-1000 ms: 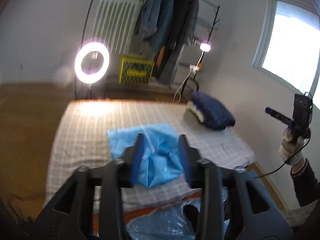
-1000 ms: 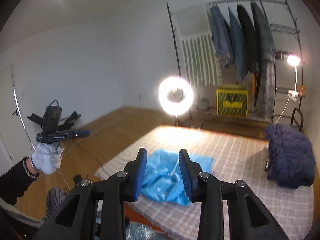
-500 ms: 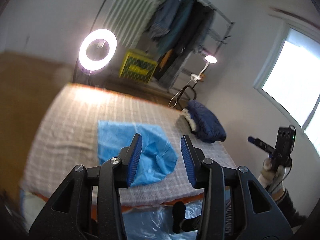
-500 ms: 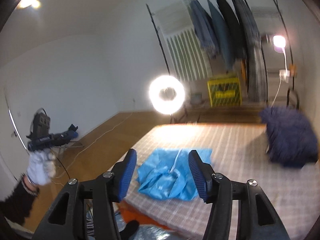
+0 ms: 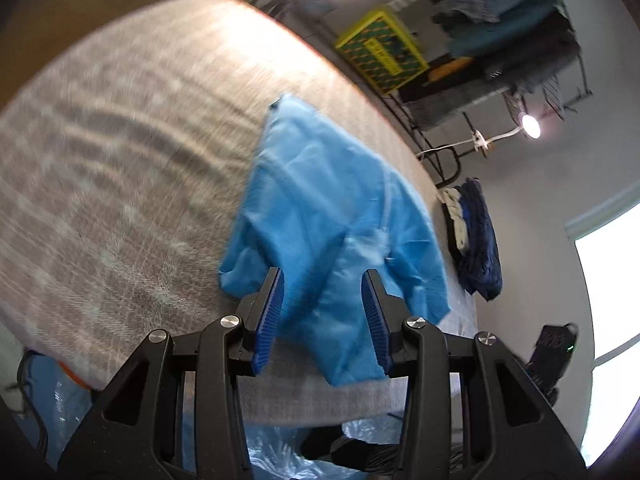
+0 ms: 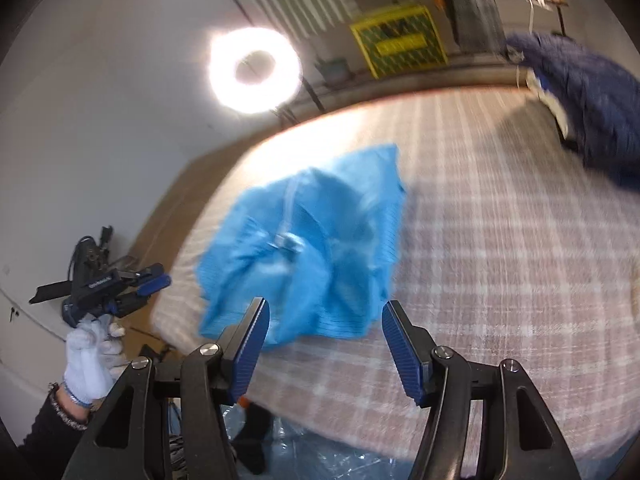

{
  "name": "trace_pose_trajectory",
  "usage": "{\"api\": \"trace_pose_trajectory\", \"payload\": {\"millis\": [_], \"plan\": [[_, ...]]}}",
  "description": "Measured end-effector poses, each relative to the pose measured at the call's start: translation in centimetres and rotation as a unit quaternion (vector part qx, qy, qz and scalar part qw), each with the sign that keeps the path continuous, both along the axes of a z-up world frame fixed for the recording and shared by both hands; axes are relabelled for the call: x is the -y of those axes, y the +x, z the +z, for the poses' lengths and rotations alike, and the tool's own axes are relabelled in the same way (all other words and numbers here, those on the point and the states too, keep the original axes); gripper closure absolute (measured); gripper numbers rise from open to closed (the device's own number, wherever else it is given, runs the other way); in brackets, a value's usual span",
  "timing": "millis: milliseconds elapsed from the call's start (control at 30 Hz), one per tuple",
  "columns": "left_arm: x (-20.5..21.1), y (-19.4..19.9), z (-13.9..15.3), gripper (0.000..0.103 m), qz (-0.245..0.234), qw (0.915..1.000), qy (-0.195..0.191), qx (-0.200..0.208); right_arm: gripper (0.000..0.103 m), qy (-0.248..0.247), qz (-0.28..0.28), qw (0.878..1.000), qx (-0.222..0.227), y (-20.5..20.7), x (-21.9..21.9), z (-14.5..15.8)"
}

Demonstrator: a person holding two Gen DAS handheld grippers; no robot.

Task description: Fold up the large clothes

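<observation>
A crumpled light-blue garment (image 5: 332, 216) (image 6: 308, 240) lies on the checked bed cover (image 5: 120, 168) (image 6: 500, 240), near the bed's front edge. My left gripper (image 5: 324, 300) hovers over the garment's near edge, jaws partly open, pads not pressing the cloth. My right gripper (image 6: 326, 336) stands open wider just in front of the garment, with nothing between its fingers. In the right wrist view a white-gloved hand (image 6: 88, 360) holds the left gripper (image 6: 156, 282) beside the bed's left corner. Both views are blurred by motion.
A folded navy jacket (image 5: 476, 236) (image 6: 592, 104) sits at the bed's far right. Behind the bed stand a lit ring light (image 6: 254, 70), a yellow crate (image 5: 382, 54) and a clothes rack (image 5: 512, 20). Clear plastic sheeting (image 5: 280, 452) lies below the bed's front edge.
Both grippers have dropped from high above toward the bed and rolled, so the blue garment now fills more of each view. The right jaws have spread wider.
</observation>
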State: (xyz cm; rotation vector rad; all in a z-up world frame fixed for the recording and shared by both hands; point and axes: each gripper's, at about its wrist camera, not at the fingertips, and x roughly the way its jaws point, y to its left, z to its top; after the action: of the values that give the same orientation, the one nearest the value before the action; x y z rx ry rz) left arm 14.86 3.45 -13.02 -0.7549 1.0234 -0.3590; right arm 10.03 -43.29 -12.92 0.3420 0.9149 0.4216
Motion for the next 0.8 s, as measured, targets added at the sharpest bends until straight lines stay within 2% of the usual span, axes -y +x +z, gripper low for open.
{"api": "trace_pose_trajectory", "payload": {"millis": [133,300,433,467,500,533,567,600,633,667,733,800], "plan": [[0.9,1.3,-1.9,0.062,-0.012,0.9998,0.006,-0.016,0.041,0.031,-0.01,0.999,-0.038,2.0,1.2,-3.7],[1.7,2.3,-3.6,0.062,-0.017,0.9993,-0.012,-0.032,0.041,0.093,-0.002,0.993,-0.068,3.8,2.0,-6.1],[2.5,2.9,-4.0,0.063,-0.023,0.999,-0.019,-0.033,0.048,0.089,0.015,0.993,-0.071,4.6,1.3,-7.0],[2.6,3.0,-4.1,0.063,-0.025,0.999,-0.018,-0.032,0.054,0.094,0.019,0.992,-0.078,5.1,1.0,-7.4],[2.9,3.1,-4.2,0.072,-0.027,0.999,-0.018,-0.031,0.063,0.099,0.024,0.991,-0.085,5.5,0.8,-7.8],[3.0,3.2,-4.2,0.093,-0.03,0.9989,-0.018,-0.032,0.068,0.102,0.031,0.99,-0.091,5.7,0.5,-8.3],[3.0,3.3,-4.3,0.101,-0.032,0.9988,-0.017,-0.032,0.079,0.102,0.034,0.99,-0.094,5.9,0.4,-8.5],[3.0,3.3,-4.1,0.102,-0.03,0.9989,-0.021,-0.03,0.095,0.109,0.039,0.989,-0.097,5.9,0.4,-8.7],[2.8,3.1,-3.9,0.102,-0.026,0.9988,-0.034,-0.025,0.099,0.135,0.044,0.985,-0.099,5.9,0.6,-8.5],[2.4,2.8,-3.5,0.102,-0.02,0.9978,-0.06,-0.023,0.101,0.157,0.043,0.982,-0.1,5.3,0.9,-7.6],[1.8,2.2,-2.9,0.103,-0.017,0.9968,-0.077,-0.013,0.103,0.238,0.034,0.966,-0.096,5.1,2.3,-6.8],[1.6,1.9,-2.8,0.103,-0.024,0.9982,-0.055,-0.009,0.103,0.296,0.036,0.951,-0.081,4.6,3.5,-5.9]]}}
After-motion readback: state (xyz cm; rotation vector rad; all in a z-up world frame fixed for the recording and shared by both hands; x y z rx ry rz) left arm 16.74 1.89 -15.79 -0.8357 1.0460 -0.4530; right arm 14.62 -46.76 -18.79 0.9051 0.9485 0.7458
